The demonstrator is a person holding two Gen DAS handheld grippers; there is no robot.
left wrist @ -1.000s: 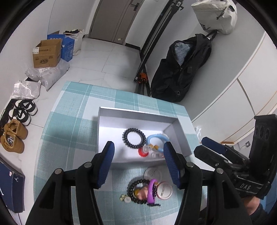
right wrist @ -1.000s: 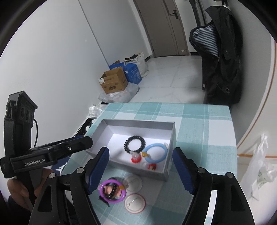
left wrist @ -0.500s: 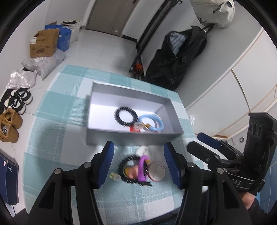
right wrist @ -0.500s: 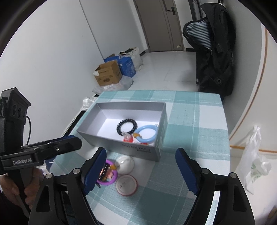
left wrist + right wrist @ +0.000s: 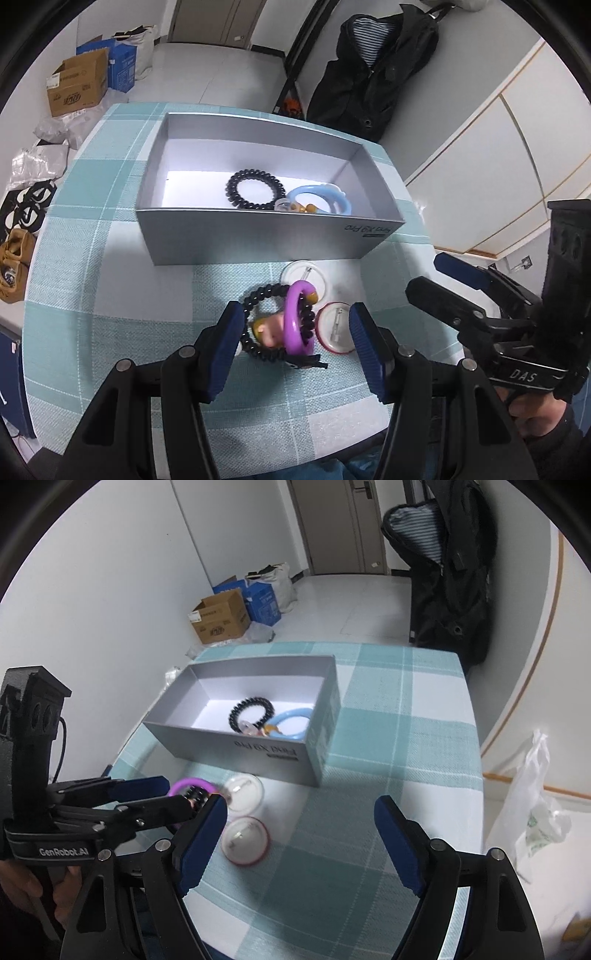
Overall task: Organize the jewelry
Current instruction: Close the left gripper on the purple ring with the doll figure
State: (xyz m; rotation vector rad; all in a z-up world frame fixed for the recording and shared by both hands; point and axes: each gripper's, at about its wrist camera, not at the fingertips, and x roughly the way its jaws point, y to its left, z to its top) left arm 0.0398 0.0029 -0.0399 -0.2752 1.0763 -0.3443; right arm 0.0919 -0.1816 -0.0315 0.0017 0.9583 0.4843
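The left gripper [image 5: 295, 332] is hanging over a small heap of jewelry on the teal checked tablecloth [image 5: 110, 295], its blue pads standing apart on either side of the heap and pressing on nothing. The heap is lying just in front of the grey box [image 5: 258, 236]: a black bead bracelet [image 5: 258, 299] is lying flat, a purple ring bangle [image 5: 295, 321] is tilting up on edge across it with its plane running roughly toward the box, and a small pink figure charm [image 5: 271, 332] is sitting inside the bead loop. Two round pin badges are lying beside the heap, backs up: a clear one [image 5: 304, 275] touching the bangle's far end, and a red-rimmed one [image 5: 245, 840] nearer.

The right gripper [image 5: 299, 823] is standing wide over bare cloth just right of the badges, holding nothing.

The box's long axis is running left to right in the left wrist view. Inside it, a black spiral hair tie [image 5: 256, 190] and a light blue bangle [image 5: 321, 197] are lying flat, with small trinkets between them.
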